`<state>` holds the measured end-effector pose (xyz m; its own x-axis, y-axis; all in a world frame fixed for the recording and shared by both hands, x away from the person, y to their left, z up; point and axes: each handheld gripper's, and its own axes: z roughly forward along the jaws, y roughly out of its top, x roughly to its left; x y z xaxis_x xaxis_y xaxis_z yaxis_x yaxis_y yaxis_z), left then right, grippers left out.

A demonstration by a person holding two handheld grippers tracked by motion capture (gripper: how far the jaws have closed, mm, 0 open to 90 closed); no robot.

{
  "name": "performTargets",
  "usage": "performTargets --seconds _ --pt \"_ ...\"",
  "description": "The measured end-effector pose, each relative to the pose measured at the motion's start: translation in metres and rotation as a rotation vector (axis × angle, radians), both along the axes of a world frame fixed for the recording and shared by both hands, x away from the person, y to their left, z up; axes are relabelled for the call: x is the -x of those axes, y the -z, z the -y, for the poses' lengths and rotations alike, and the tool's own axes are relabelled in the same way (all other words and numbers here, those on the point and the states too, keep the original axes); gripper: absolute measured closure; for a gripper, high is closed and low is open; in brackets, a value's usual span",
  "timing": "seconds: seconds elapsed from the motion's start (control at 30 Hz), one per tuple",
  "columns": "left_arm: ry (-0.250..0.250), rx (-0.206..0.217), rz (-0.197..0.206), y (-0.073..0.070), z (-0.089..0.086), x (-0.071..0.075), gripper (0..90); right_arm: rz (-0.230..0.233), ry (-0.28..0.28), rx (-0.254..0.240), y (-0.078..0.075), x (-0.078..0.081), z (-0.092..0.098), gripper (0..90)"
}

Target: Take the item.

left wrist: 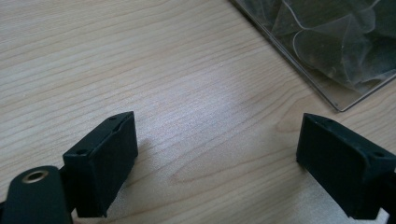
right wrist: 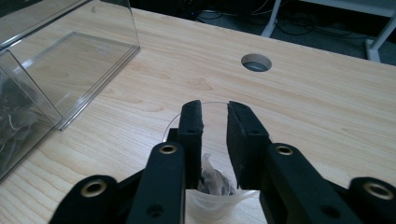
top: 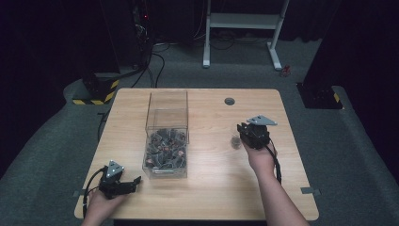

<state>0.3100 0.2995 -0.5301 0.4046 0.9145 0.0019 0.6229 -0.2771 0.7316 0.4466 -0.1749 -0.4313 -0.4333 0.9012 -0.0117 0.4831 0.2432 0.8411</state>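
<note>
A clear box [top: 165, 141] on the table holds several dark mesh sachets [top: 164, 148]; its corner [left wrist: 327, 51] shows in the left gripper view. My left gripper [top: 136, 181] rests near the table's front left, open, with bare wood between its jaws [left wrist: 217, 154]. Right of the box stands a small clear cup [top: 234, 141]. My right gripper [right wrist: 215, 119] is over the cup's rim [right wrist: 170, 126], jaws nearly together on the top of a sachet [right wrist: 212, 179] that hangs inside the cup.
A round cable hole [top: 229, 100] [right wrist: 256, 62] lies in the table's far side. The box has a tall empty rear part [right wrist: 74, 56]. Beyond the table, a white desk frame [top: 242, 28] stands on the floor.
</note>
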Motion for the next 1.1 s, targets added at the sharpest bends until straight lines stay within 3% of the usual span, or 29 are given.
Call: performTargets --seconds 0.23,0.27,0.37,0.4,0.7,0.77,1.1 --pt "0.000 0.000 0.000 0.000 0.000 0.000 12.8 0.010 -0.009 -0.005 -0.004 0.002 -0.002 66.7" --pt "0.000 0.000 0.000 0.000 0.000 0.000 12.8 0.008 -0.020 -0.013 -0.005 0.002 -0.002 60.7" --pt "0.000 0.000 0.000 0.000 0.000 0.000 12.8 0.001 -0.034 -0.024 -0.005 0.003 -0.002 54.1" --pt "0.000 0.000 0.000 0.000 0.000 0.000 12.8 -0.014 -0.045 -0.041 -0.005 0.004 -0.002 43.4" --pt "0.000 0.000 0.000 0.000 0.000 0.000 12.8 -0.014 -0.057 -0.067 -0.009 0.013 -0.003 23.2" --pt "0.000 0.000 0.000 0.000 0.000 0.000 12.8 -0.010 -0.036 -0.064 -0.008 0.017 -0.003 17.4" --pt "0.000 0.000 0.000 0.000 0.000 0.000 12.8 -0.003 -0.005 -0.052 -0.003 0.036 0.008 14.1"
